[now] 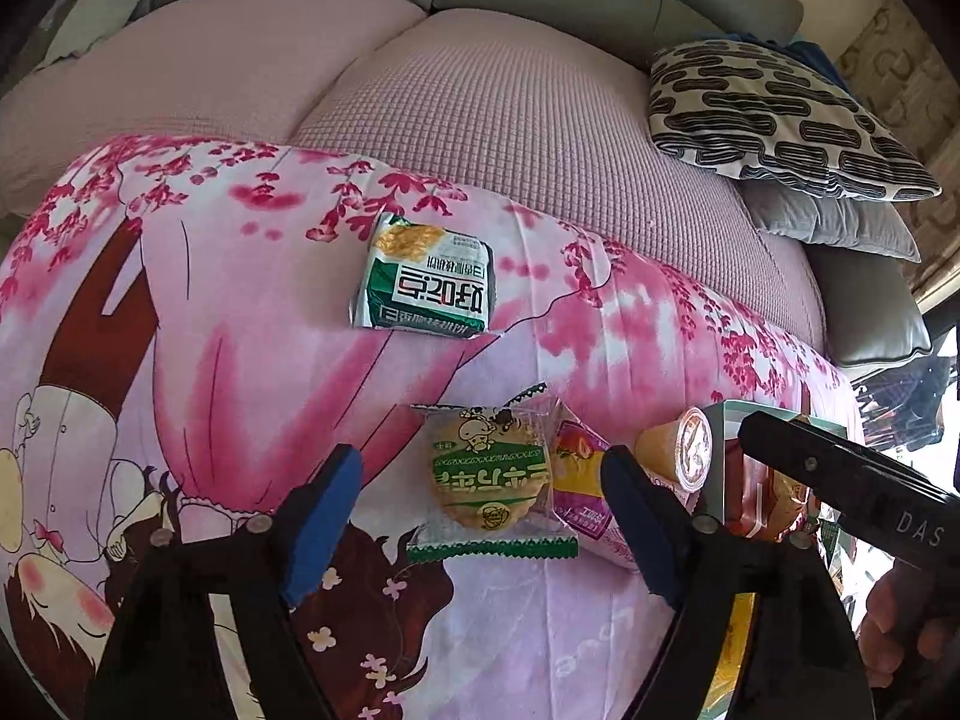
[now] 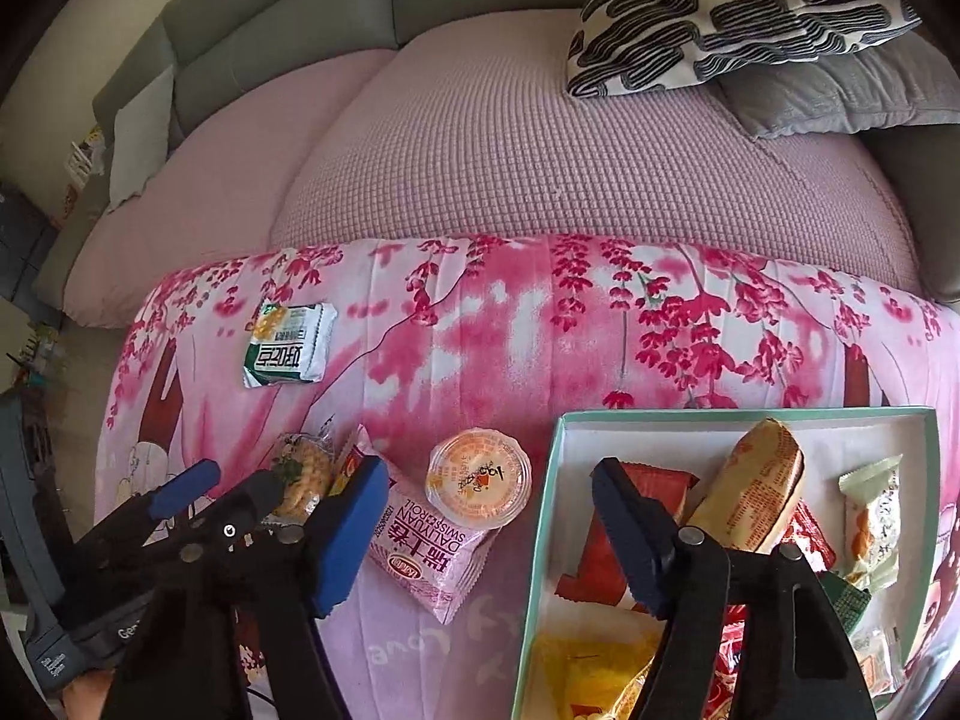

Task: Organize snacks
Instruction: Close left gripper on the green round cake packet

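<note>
The left gripper (image 1: 480,516) is open wide around the round cookie pack (image 1: 489,480), so picking it up looks like the job now. Next it must squeeze and carry it right to the box (image 2: 741,415), where the right gripper (image 2: 489,534) hangs open and empty. Farther off lies the green pack (image 1: 429,276).

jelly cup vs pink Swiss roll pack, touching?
Apart. The right wrist view shows a strip of pink blanket between the jelly cup and the pink Swiss roll pack. The left wrist view only overlaps them, so it doesn't settle it.
</note>
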`<state>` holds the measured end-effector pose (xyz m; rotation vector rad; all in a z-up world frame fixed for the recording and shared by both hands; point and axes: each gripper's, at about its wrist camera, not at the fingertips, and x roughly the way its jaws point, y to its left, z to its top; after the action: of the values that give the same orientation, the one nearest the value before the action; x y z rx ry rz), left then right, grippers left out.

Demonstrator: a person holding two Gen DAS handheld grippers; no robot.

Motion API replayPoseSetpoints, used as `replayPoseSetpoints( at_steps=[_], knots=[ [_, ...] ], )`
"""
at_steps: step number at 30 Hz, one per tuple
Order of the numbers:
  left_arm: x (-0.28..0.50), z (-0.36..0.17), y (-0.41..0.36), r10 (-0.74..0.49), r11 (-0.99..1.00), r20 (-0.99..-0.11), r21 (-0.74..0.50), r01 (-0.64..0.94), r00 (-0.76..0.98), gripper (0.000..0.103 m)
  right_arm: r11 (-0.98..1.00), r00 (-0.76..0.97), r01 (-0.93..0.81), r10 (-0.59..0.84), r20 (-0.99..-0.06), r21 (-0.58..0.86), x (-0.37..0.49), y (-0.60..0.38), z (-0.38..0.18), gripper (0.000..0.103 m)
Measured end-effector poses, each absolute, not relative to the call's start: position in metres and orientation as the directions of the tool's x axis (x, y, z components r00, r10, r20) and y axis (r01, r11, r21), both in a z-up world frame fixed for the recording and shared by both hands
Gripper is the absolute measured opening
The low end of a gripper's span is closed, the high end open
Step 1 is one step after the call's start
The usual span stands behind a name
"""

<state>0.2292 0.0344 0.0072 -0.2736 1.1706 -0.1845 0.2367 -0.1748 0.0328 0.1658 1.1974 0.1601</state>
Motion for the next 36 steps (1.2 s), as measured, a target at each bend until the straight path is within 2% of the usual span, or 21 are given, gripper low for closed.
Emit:
replayPoseSetpoints(
  at_steps=[2, 4, 7, 15, 17, 19, 28, 36],
  knots=[
    [0.233, 0.002, 0.033, -0.279, 0.954, -0.888, -0.301, -0.005, 0.366, 0.080, 0.976, 0.315, -0.030, 0.213, -0.925, 0.214, 0.244, -0.173, 0.024, 0.070],
    [0.236, -0.003, 0.032, -0.289, 0.951, -0.890, -0.310, -0.004, 0.353, 0.078, 0.974, 0.278, -0.023, 0.222, -0.935, 0.224, 0.250, -0.171, 0.017, 0.065],
    [0.239, -0.010, 0.031, -0.293, 0.949, -0.896, -0.314, -0.010, 0.334, 0.074, 0.968, 0.245, -0.014, 0.248, -0.937, 0.252, 0.255, -0.171, 0.010, 0.064],
    [0.242, -0.022, 0.031, -0.291, 0.949, -0.902, -0.314, -0.023, 0.320, 0.073, 0.972, 0.205, -0.006, 0.230, -0.951, 0.234, 0.262, -0.169, -0.001, 0.064],
    [0.242, -0.024, 0.033, -0.291, 0.949, -0.902, -0.315, -0.024, 0.318, 0.063, 0.973, 0.200, -0.003, 0.227, -0.953, 0.231, 0.262, -0.169, -0.003, 0.064],
    [0.242, -0.026, 0.034, -0.288, 0.950, -0.904, -0.312, -0.027, 0.316, 0.061, 0.974, 0.195, -0.006, 0.224, -0.955, 0.227, 0.262, -0.167, -0.004, 0.064],
    [0.244, -0.029, 0.038, -0.283, 0.950, -0.903, -0.310, -0.037, 0.322, 0.060, 0.969, 0.179, -0.058, 0.248, -0.952, 0.241, 0.254, -0.155, 0.004, 0.064],
    [0.243, -0.028, 0.040, -0.260, 0.957, -0.908, -0.289, -0.043, 0.328, 0.060, 0.969, 0.131, -0.010, 0.246, -0.960, 0.247, 0.259, -0.152, -0.010, 0.064]
  ],
)
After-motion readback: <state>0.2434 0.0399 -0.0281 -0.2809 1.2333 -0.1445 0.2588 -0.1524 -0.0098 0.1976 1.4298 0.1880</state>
